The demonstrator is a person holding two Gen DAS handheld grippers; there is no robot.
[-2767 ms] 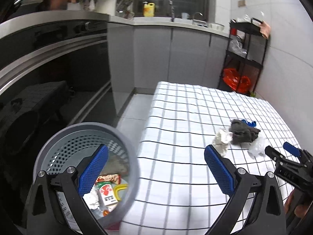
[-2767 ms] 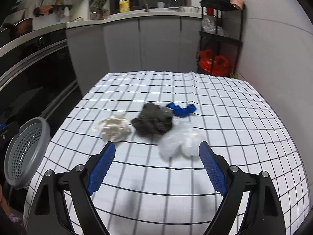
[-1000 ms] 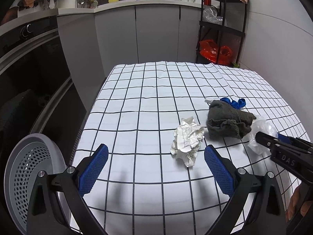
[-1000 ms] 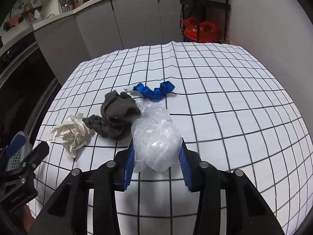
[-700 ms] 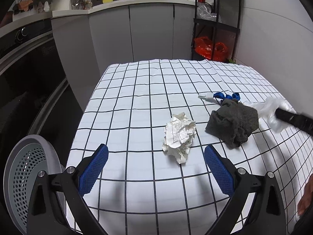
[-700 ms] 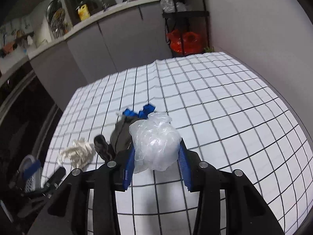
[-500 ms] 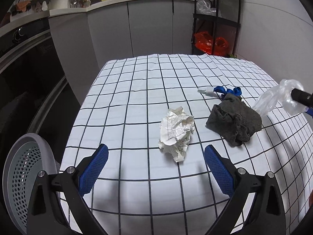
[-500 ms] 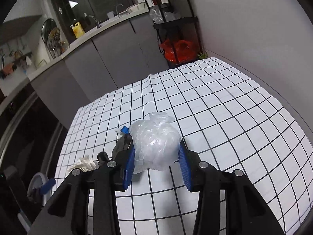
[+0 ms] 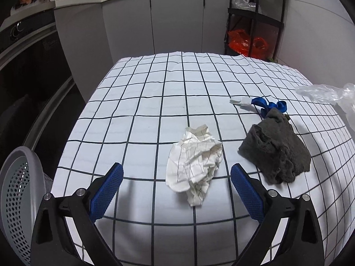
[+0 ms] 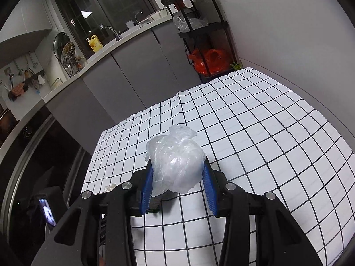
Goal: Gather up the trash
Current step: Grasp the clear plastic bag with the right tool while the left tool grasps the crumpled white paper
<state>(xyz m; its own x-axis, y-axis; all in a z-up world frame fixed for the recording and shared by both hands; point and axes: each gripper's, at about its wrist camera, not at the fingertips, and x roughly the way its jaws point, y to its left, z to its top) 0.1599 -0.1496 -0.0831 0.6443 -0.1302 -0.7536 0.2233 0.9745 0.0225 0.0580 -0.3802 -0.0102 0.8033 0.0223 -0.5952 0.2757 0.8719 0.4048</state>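
A crumpled white paper (image 9: pixel 195 173) lies on the checked tablecloth (image 9: pixel 155 102), just ahead of and between the blue pads of my left gripper (image 9: pixel 176 169). That gripper's jaws are closing, and neither pad touches the paper. To the right lie a dark grey rag (image 9: pixel 275 153) and a blue strip (image 9: pixel 269 106). My right gripper (image 10: pixel 177 170) is shut on a clear plastic bag (image 10: pixel 175 168) and holds it above the table. In the left wrist view the plastic bag (image 9: pixel 328 93) shows at the right edge.
A grey perforated bin (image 9: pixel 15 195) stands off the table's left edge, low at the left. Grey cabinets (image 9: pixel 155 22) run along the back. A black shelf rack with a red bag (image 9: pixel 246 42) stands at the far right corner. A wall runs along the right side.
My right gripper has lifted the plastic bag off the table and rolled, so the table now lies well below it. My left gripper has come closer to the crumpled paper.
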